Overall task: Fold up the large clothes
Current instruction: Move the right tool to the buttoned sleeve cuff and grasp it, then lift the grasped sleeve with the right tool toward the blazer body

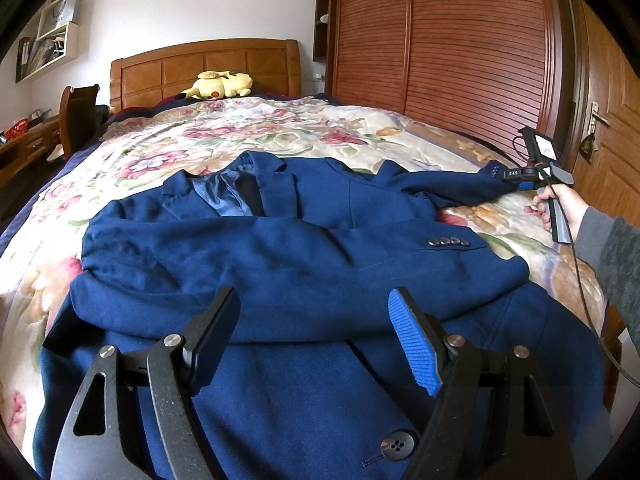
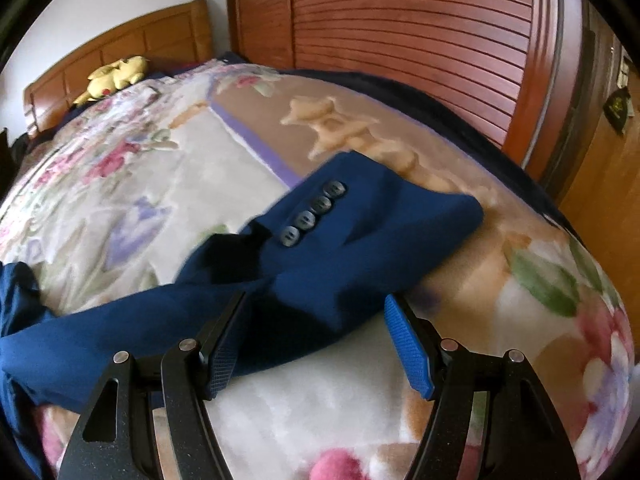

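Note:
A navy blue suit jacket (image 1: 280,264) lies face up on the floral bedspread (image 1: 168,148), collar toward the headboard. One sleeve is folded across its chest, cuff buttons (image 1: 448,243) showing. My left gripper (image 1: 314,320) is open, hovering over the jacket's lower front. The other sleeve (image 2: 332,248) stretches out to the right. My right gripper (image 2: 316,328) is open, its jaws standing either side of that sleeve near the cuff buttons (image 2: 312,216). In the left wrist view the right gripper (image 1: 520,184) sits at the sleeve end.
A yellow plush toy (image 1: 220,86) lies by the wooden headboard (image 1: 208,64). A wooden slatted wardrobe (image 1: 440,40) stands along the bed's right side, with a door (image 1: 612,128) beyond. A chair (image 1: 78,116) and desk stand at left.

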`<state>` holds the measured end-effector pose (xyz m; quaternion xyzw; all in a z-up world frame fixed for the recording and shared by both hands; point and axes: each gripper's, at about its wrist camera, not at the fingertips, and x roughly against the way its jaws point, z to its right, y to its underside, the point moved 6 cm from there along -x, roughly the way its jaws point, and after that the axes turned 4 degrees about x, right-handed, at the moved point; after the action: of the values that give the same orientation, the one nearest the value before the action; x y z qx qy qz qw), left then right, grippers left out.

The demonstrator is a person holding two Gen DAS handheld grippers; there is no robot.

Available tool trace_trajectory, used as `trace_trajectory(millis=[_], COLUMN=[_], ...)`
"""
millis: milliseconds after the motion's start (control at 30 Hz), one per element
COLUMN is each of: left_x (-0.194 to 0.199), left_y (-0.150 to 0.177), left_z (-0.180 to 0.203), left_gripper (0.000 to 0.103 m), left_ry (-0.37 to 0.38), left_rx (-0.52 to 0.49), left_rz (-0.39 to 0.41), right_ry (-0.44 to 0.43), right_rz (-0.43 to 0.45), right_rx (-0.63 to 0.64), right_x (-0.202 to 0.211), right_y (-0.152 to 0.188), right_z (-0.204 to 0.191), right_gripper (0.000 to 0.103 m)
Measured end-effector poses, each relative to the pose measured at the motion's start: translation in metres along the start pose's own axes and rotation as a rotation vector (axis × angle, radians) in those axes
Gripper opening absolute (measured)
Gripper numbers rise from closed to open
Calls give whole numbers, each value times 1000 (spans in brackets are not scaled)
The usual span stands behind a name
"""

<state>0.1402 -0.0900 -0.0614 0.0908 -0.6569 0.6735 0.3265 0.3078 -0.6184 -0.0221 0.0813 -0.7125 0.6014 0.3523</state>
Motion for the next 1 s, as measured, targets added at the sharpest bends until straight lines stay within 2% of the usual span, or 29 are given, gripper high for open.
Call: trace_trajectory(millis=[100, 200, 467, 500, 533, 567, 633, 667, 833, 1000], left_x=[0, 0, 0, 0, 0, 0, 0, 0, 4, 14], left_y=[0, 0, 1, 1, 1, 1, 1, 1, 1, 1], left_z=[0, 0, -1, -1, -1, -1, -1, -2, -5, -6], left_gripper=[77, 77, 77, 77, 77, 77, 77, 77, 77, 77], left_ry=[-1, -2, -2, -1, -2, -2, 0, 1, -1, -12], left_rx=[-2, -3, 0, 0, 0, 0, 0, 4, 19, 9], left_rz=[-1, 0, -3, -3, -4, -4, -4, -4, 13, 43], right_ry=[23, 4, -38, -48, -65, -82, -97, -99, -115, -142], right_rz=[-8, -25, -43, -40, -36, -32, -29, -21, 62, 170], right_rx=[-17, -22, 11, 14, 17, 25, 51, 68, 132, 196], right_x=[-4, -7, -14, -14, -14, -13, -13, -10, 26, 91], right_y=[0, 1, 1, 0, 0, 1, 1, 1, -3, -13], right_z=[2, -1, -5, -5, -6, -8, -12, -15, -28, -49], right_gripper=[74, 80, 80, 74, 61, 54, 14, 9, 7, 7])
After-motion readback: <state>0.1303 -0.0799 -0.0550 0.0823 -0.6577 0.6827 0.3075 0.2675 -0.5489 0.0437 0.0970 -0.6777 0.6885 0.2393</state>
